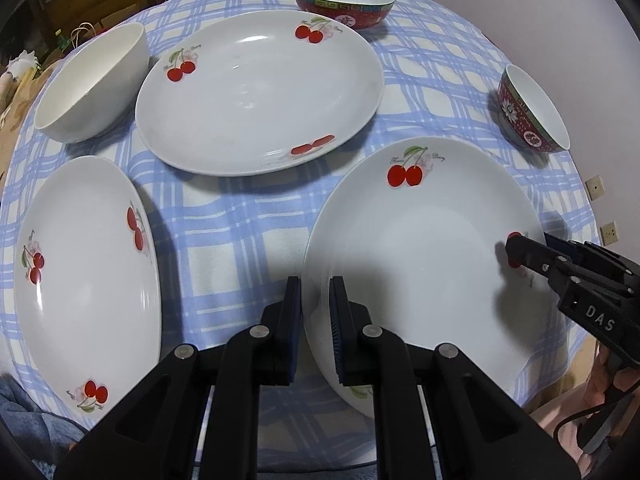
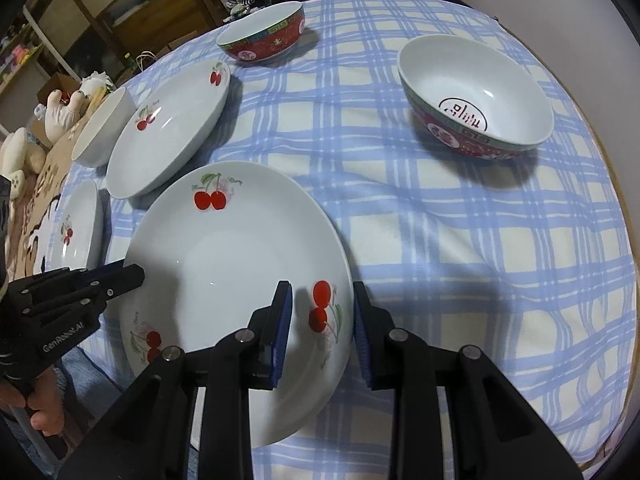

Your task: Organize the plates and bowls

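Note:
A white cherry-print plate (image 1: 420, 216) (image 2: 224, 248) lies nearest me on the blue checked tablecloth (image 2: 440, 240). My left gripper (image 1: 316, 304) (image 2: 130, 272) is shut on its left rim. My right gripper (image 2: 322, 292) (image 1: 528, 244) is shut on its right rim, inner pad on the plate's sloping wall, outer pad against the edge. Whether the plate is off the cloth I cannot tell. Two more cherry plates sit apart: one further back (image 1: 256, 92) (image 2: 168, 128), one at the left edge (image 1: 84, 272) (image 2: 78, 224).
A white bowl (image 1: 92, 84) (image 2: 104, 132) stands back left. Two red patterned bowls stand at the far edge (image 1: 344, 4) (image 2: 264, 36) and on the right (image 1: 532, 112) (image 2: 476, 96). Plush toys (image 2: 60, 112) lie beyond the table's left edge. A hand (image 2: 40, 412) holds the left gripper.

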A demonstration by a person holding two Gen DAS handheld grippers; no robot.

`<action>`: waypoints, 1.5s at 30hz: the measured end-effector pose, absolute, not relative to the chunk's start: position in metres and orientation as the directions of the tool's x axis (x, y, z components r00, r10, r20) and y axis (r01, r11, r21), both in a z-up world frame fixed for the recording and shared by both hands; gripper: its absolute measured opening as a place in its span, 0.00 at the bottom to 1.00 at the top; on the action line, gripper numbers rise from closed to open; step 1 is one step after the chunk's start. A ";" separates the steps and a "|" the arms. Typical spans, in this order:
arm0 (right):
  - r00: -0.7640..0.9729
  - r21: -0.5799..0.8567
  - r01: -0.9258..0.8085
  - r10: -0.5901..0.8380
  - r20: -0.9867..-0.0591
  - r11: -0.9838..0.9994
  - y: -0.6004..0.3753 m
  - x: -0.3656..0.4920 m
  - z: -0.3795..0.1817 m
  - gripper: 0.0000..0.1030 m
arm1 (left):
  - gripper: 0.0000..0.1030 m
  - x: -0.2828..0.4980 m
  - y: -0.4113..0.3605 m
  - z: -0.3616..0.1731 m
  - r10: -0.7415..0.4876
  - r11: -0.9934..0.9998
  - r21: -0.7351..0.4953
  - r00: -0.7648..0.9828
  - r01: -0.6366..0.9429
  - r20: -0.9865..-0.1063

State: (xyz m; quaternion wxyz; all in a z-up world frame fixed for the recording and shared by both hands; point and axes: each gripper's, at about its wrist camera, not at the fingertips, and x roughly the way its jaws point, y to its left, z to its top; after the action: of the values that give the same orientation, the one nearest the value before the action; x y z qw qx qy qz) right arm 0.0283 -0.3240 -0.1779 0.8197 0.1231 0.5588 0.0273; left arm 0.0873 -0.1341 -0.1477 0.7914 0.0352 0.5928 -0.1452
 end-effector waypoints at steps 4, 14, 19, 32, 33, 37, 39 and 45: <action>0.368 0.224 0.095 0.175 -0.913 0.970 -0.323 0.029 -0.179 0.31 | 0.14 0.087 -0.135 -0.148 -0.186 0.954 -0.113 0.255 0.277 -0.949; 0.430 0.157 0.099 0.100 -0.897 0.983 -0.322 0.022 -0.161 0.54 | 0.27 0.081 -0.128 -0.132 -0.109 0.952 -0.014 0.300 0.305 -0.948; 0.474 0.088 0.096 0.032 -0.880 0.992 -0.316 0.016 -0.146 0.68 | 0.46 0.076 -0.115 -0.106 -0.082 0.949 0.038 0.364 0.312 -0.928; 0.638 0.117 0.001 0.090 -0.765 0.993 -0.264 0.015 -0.089 0.91 | 0.85 0.086 -0.032 -0.043 0.058 0.963 0.180 0.498 0.201 -0.865; 0.642 0.112 -0.010 0.092 -0.761 0.994 -0.258 0.016 -0.087 0.92 | 0.86 0.088 -0.025 -0.040 0.063 0.964 0.182 0.501 0.192 -0.863; 0.656 0.091 -0.055 0.105 -0.748 0.994 -0.231 0.026 -0.078 0.99 | 0.88 0.097 0.004 -0.031 0.077 0.971 0.180 0.502 0.159 -0.861; 0.659 0.092 -0.076 0.120 -0.743 0.993 -0.217 0.034 -0.074 0.99 | 0.88 0.104 0.017 -0.030 0.077 0.975 0.169 0.494 0.145 -0.866; 0.664 0.115 -0.120 0.166 -0.729 0.986 -0.179 0.056 -0.068 0.99 | 0.88 0.125 0.068 -0.041 0.076 0.993 0.109 0.444 0.050 -0.893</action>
State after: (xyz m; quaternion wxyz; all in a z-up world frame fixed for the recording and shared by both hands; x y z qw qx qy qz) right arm 0.0563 -0.1794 -0.0681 0.9116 0.0285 0.4025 0.0783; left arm 0.1248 0.0680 -0.0409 0.8476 0.0596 0.5273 0.0078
